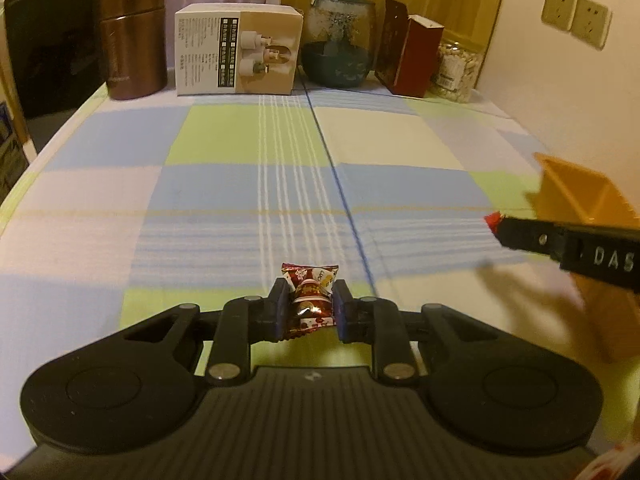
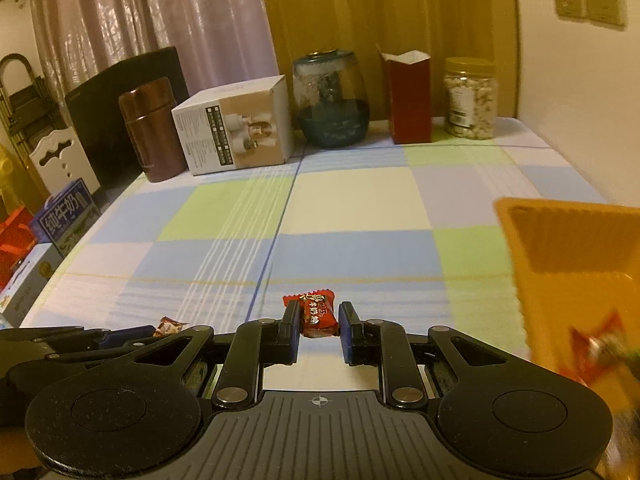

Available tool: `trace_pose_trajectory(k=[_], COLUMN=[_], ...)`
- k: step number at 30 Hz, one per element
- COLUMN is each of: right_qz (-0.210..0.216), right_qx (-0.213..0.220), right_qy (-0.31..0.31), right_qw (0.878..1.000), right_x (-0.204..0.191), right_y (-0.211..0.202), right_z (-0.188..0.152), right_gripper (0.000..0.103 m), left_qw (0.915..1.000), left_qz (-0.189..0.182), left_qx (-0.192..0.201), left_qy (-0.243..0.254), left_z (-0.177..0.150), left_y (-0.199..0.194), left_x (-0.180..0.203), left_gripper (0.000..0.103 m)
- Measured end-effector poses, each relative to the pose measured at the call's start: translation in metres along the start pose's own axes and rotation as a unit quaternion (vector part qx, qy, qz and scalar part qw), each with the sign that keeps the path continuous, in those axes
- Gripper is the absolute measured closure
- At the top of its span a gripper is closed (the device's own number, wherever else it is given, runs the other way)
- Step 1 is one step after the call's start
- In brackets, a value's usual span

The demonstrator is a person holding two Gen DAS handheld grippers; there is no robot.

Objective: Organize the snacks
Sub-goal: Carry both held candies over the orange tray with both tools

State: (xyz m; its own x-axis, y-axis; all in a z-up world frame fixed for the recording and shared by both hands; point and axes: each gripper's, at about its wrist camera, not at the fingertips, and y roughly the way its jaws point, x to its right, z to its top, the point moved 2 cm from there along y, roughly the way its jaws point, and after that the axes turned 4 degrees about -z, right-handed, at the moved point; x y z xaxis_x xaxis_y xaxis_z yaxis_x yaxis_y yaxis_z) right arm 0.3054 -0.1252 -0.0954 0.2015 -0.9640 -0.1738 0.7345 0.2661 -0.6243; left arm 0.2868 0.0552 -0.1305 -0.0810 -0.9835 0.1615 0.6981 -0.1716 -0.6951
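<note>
Checked tablecloth (image 2: pixel 360 200) in blue, green and white covers the table. Left gripper (image 1: pixel 310 304) clamps a dark red wrapped candy (image 1: pixel 308 300), long axis running along the fingers, ends poking out past the tips. Right gripper (image 2: pixel 319 320) is clenched on a red wrapped snack (image 2: pixel 316 314), gripped the same way. Orange bin (image 2: pixel 560 248) sits to the right of both; the right gripper is nearer it. Inside the bin lies a blurred red wrapper.

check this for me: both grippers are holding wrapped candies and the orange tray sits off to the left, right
Not quite. The orange tray sits to the right, as the right wrist view shows. Both the left gripper and right gripper do have their jaws shut on wrapped candies.
</note>
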Motion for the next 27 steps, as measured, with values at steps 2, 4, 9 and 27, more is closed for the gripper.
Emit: trace_pose_trajectory(k=[2,4,9,27], right_qz=[-0.002,-0.004,-0.018,-0.072], right_qx=[0.002,0.003,0.015,0.035], right_qy=[0.003,0.004,0.010,0.085], right_qw=[1.000,1.000,1.000,0.993], right_x=[-0.001,-0.001,0.003,0.048], right_y=[-0.020,-0.040,-0.091,-0.217], right_z=[-0.009,-0.017,-0.033,-0.071], right_gripper=[0.083,0.083,0.083,0.083], left_qw=[0.9999,0.9998,0.9992,0.9954], left_qz=[-0.008,-0.014,-0.031,-0.080], left_qx=[0.002,0.005,0.019,0.051], left_qy=[-0.006,-0.009,-0.017,0.008], left_z=[-0.007,-0.013,-0.023,-0.046], left_y=[-0.017,-0.034,-0.080,-0.178], left_x=[0.011,0.022,0.048,0.128], left_gripper=[0.082,0.082,0.082,0.082])
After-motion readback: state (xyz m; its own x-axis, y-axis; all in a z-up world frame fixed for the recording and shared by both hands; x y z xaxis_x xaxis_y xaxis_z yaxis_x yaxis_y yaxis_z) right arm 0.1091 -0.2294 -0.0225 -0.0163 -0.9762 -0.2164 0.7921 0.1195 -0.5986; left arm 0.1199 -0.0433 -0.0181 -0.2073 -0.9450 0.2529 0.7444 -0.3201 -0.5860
